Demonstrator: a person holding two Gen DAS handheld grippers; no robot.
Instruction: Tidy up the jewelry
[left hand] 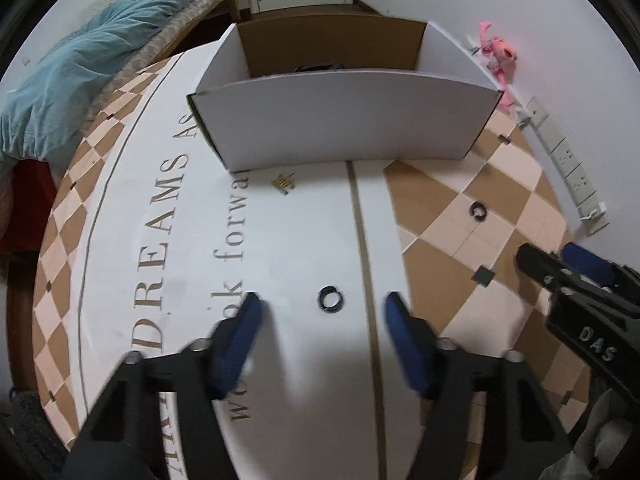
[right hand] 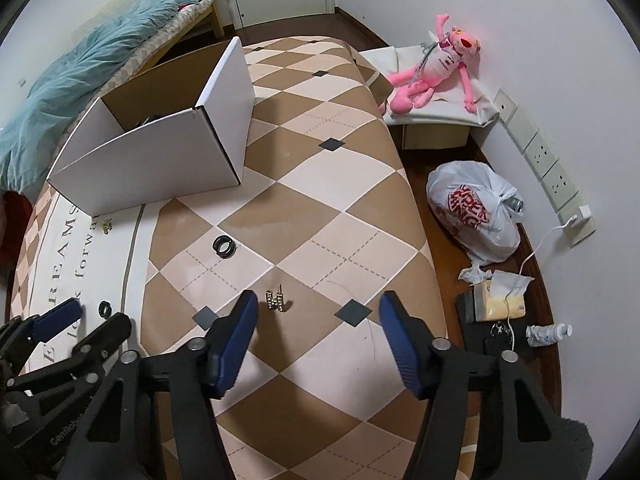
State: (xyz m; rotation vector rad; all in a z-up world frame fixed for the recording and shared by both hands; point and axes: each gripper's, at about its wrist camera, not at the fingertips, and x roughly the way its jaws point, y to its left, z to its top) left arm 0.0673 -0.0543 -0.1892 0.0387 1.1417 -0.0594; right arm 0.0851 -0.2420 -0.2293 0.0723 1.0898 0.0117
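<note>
A dark ring [left hand: 331, 299] lies on the white part of the tablecloth, between the fingertips of my open left gripper [left hand: 322, 306]; it shows small in the right wrist view [right hand: 105, 309]. A second dark ring [left hand: 478, 211] [right hand: 224, 245] lies on the checkered part. A gold earring [left hand: 284, 183] [right hand: 106, 226] lies just in front of the open white cardboard box [left hand: 344, 116] [right hand: 160, 160]. Something dark lies inside the box. Another gold stud earring [right hand: 276, 300] lies just ahead of my open right gripper [right hand: 316, 308], nearer its left finger. The right gripper [left hand: 548, 260] shows at the right of the left wrist view.
The checkered tablecloth [right hand: 320, 200] has printed words on its white part. A bed with a teal blanket [right hand: 92, 68] is at the back left. A pink plush toy [right hand: 436, 68], a plastic bag [right hand: 476, 216], a tissue pack [right hand: 500, 300] and wall sockets [right hand: 548, 168] are to the right.
</note>
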